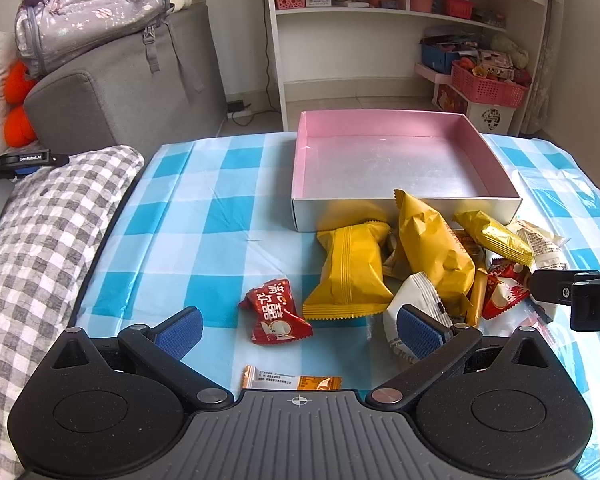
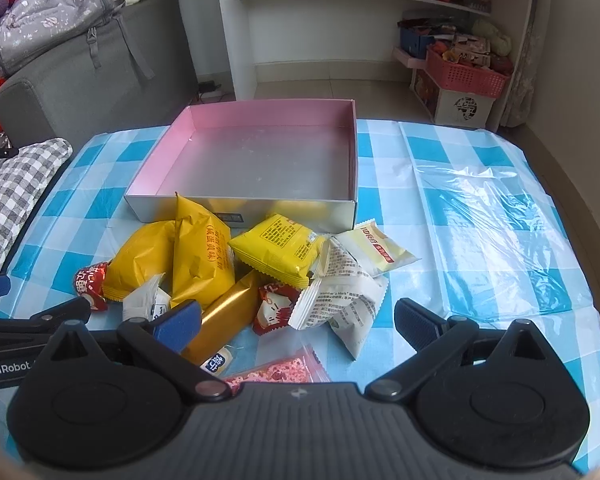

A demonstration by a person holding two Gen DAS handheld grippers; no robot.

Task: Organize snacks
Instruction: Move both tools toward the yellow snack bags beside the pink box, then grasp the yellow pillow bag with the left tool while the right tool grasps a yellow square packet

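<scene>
An open box with pink inner walls [image 1: 480,140] [image 2: 168,140] stands empty on the blue checked tablecloth. A pile of snack packets lies in front of it: yellow packets [image 1: 350,276] [image 2: 280,248], white packets [image 2: 340,292], small red packets [image 1: 278,312] [image 2: 274,308] and a gold bar [image 2: 224,320]. My left gripper [image 1: 300,330] is open, with the red packet between its fingers. My right gripper [image 2: 298,320] is open over the pile's near side, around a red and a white packet.
An orange-and-white packet [image 1: 292,382] lies under the left gripper. A pink packet [image 2: 276,370] lies under the right one. A grey checked cushion [image 1: 40,240] lies left. A sofa [image 1: 120,92], shelves [image 1: 380,12] and red baskets [image 1: 488,88] stand behind.
</scene>
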